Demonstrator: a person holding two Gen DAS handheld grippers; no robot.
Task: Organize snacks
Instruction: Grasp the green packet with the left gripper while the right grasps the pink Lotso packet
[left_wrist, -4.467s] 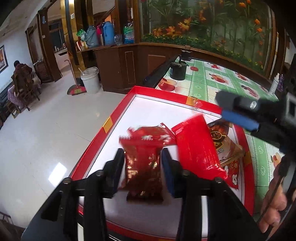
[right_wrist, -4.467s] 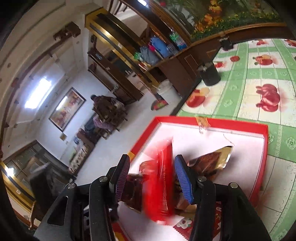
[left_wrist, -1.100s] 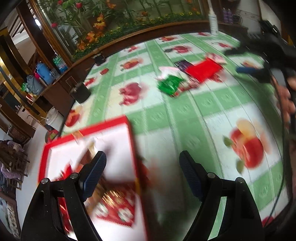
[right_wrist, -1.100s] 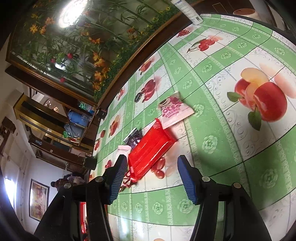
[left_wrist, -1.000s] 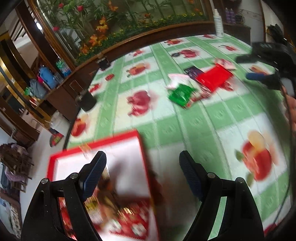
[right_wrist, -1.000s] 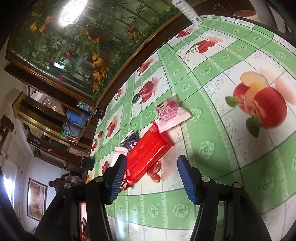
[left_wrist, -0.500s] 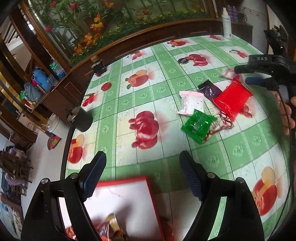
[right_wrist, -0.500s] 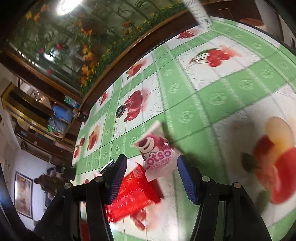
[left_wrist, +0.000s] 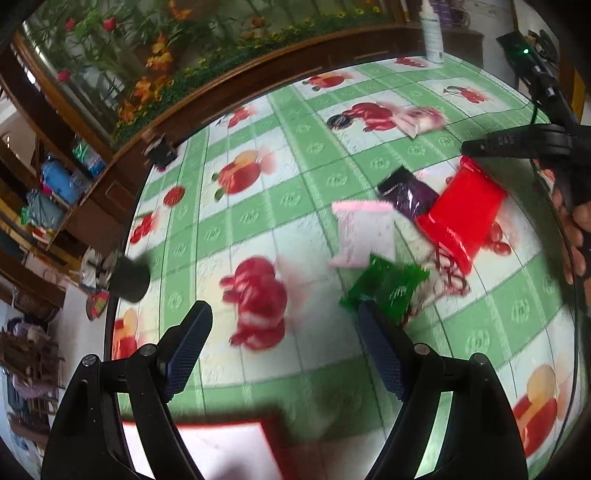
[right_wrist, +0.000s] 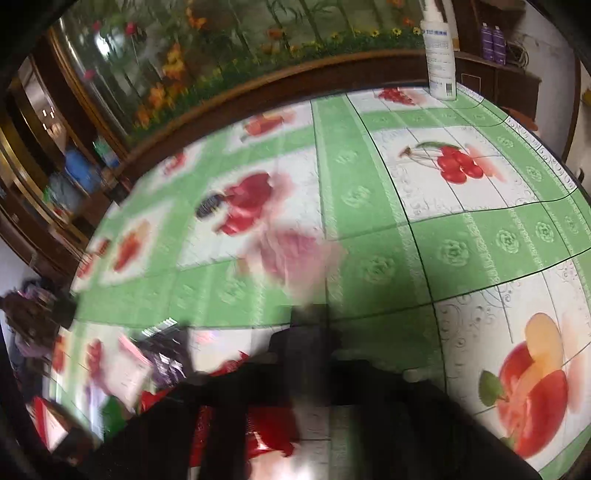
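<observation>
Left gripper (left_wrist: 284, 350) fingers spread wide, nothing between them, over the green-and-white fruit-print tablecloth (left_wrist: 295, 192). Right gripper (right_wrist: 310, 325) jaws have just been closing and are pressed together; blur hides whether anything sits between them. Green packet (left_wrist: 388, 288) lies just past the left gripper's right finger (left_wrist: 380, 354). Beyond it: white-pink packet (left_wrist: 362, 236), purple packet (left_wrist: 406, 192), red packet (left_wrist: 461, 214), clustered and overlapping. Pink packet (left_wrist: 421, 118) lies apart, farther back. Red-rimmed tray (left_wrist: 273, 417) corner at the near edge. White bottle (right_wrist: 439, 51) stands at the table's far edge.
</observation>
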